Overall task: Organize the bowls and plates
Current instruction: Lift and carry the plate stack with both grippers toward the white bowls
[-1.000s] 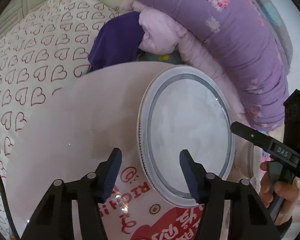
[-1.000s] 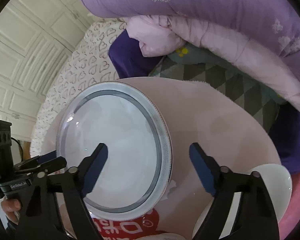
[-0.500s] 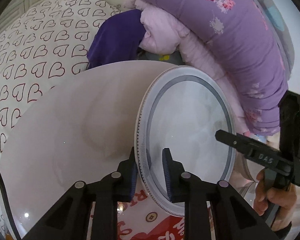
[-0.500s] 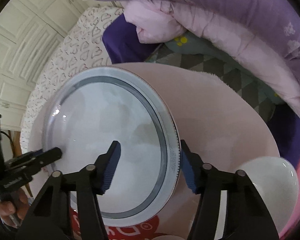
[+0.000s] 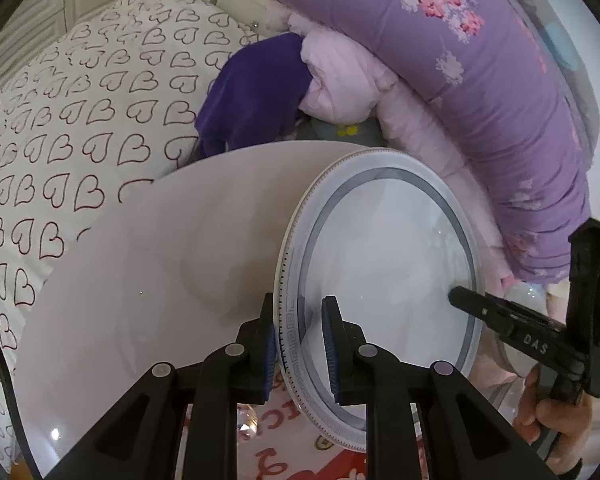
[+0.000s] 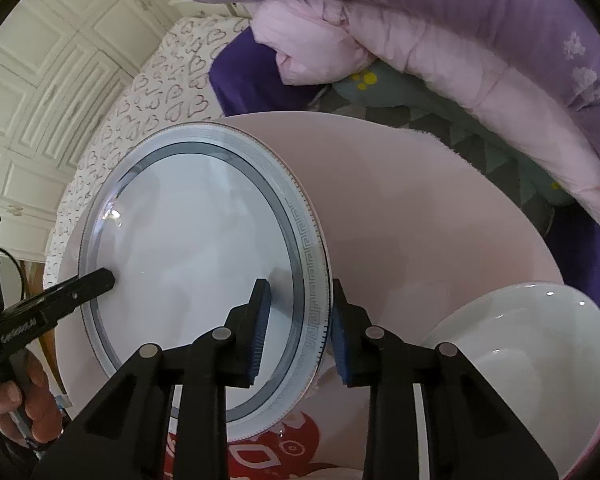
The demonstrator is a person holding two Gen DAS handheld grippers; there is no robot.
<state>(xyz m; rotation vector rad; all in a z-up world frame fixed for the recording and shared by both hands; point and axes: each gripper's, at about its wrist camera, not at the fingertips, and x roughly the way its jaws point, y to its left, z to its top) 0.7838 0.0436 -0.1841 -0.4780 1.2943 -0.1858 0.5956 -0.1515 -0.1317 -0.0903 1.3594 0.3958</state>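
Observation:
A large white plate (image 5: 384, 264) with a grey ring and a key-pattern rim is held tilted above a round pink table (image 5: 160, 264). My left gripper (image 5: 298, 344) is shut on its left rim. My right gripper (image 6: 296, 320) is shut on the opposite rim of the same plate (image 6: 196, 248). Each gripper shows in the other's view: the right one (image 5: 464, 300) at the plate's far edge, the left one (image 6: 104, 278) likewise. A white bowl (image 6: 528, 344) sits on the table at the lower right of the right wrist view.
The table (image 6: 420, 216) stands beside a bed with a heart-print sheet (image 5: 68, 120). Purple and pink quilts (image 5: 480, 80) are piled behind it. A red-and-white printed bag (image 6: 276, 448) lies at the table's near edge. White cabinet doors (image 6: 40, 92) stand at the left.
Both grippers went from wide open to shut on opposite rims of the plate. The plate has come up off the table and tilted.

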